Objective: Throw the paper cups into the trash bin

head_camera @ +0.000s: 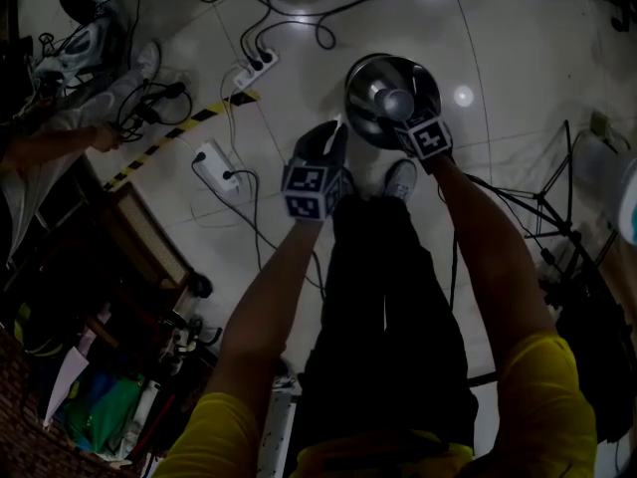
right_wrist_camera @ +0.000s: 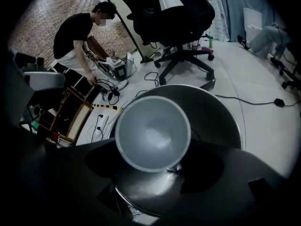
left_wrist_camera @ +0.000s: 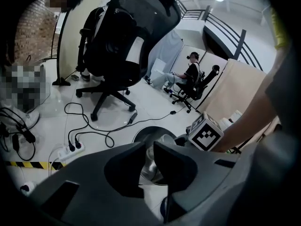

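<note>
A white paper cup (right_wrist_camera: 153, 133) lies between the wide-spread fingers of my right gripper (right_wrist_camera: 154, 164), its mouth facing the camera. It is right over the mouth of the round metal trash bin (right_wrist_camera: 214, 112). I see no pad pressing on the cup. In the head view the cup (head_camera: 395, 102) sits at the bin's (head_camera: 358, 73) opening, with the right gripper (head_camera: 406, 119) just behind it. My left gripper (head_camera: 333, 142) hovers left of the bin. Its fingers (left_wrist_camera: 127, 166) are almost together, with only a thin slit and nothing between them. The bin (left_wrist_camera: 141, 134) shows beyond them.
Power strips (head_camera: 219, 165) and loose cables (head_camera: 289, 28) lie on the pale floor left of the bin, beside a yellow-black tape strip (head_camera: 174, 137). My shoes (head_camera: 400, 179) stand at the bin's near side. A black office chair (left_wrist_camera: 117, 41) and a crouching person (right_wrist_camera: 77, 41) are farther off.
</note>
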Demonstrator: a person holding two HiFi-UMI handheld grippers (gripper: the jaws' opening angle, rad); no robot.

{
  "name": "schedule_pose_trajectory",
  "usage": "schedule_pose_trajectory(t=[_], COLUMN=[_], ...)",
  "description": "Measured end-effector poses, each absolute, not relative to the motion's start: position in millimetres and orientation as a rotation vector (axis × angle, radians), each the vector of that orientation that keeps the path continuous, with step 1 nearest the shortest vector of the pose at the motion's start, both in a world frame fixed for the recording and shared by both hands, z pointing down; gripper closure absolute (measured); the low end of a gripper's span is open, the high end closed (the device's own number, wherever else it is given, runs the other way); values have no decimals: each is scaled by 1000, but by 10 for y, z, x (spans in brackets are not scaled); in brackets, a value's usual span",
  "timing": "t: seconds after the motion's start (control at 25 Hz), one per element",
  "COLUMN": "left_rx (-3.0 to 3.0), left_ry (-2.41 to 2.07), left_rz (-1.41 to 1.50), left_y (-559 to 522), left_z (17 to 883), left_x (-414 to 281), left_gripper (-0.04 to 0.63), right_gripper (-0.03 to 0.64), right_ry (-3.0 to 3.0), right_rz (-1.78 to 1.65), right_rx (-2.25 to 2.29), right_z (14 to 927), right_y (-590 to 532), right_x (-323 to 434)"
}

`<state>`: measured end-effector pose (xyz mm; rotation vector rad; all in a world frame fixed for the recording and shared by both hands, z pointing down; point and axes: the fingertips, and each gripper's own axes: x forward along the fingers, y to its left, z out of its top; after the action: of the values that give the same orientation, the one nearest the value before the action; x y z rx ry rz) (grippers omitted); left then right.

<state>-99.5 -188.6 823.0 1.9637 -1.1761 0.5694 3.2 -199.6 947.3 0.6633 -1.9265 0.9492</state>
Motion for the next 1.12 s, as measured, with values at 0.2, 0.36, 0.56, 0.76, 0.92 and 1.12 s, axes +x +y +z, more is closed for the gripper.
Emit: schedule_pose_trajectory(t=[0.2,0.36,0.56,0.76,0.92,1.12], left_rx=[1963,1954,1997,2097,2146,2167], left_ry=[-1175,-1200,-1231,-1266,-1270,-1257], left_rz=[569,558,493,397,317,343], left_y=[-1925,-1936,-1937,-1880,-1823,-1743], left_z=[8241,8173,7719,6937,6444,6259], left_x=[-938,-956,-954,-841,-698,-616], left_gripper=[538,494,468,468,416,394], right_gripper=[246,404,611,612,612,614], right_ry=[-1896,-1972,-2211,-2339,-2359,-2353], right_rz=[970,1014,1115,1105,1136,1103], right_rx=[666,781,1012,1243,1380,1392], right_z=[9572,9315,8027,6805,6286,6117], right_y=[-1906,-2017,-2245,-2145,-1979,-1872], right_x=[137,245,370,730,930,970])
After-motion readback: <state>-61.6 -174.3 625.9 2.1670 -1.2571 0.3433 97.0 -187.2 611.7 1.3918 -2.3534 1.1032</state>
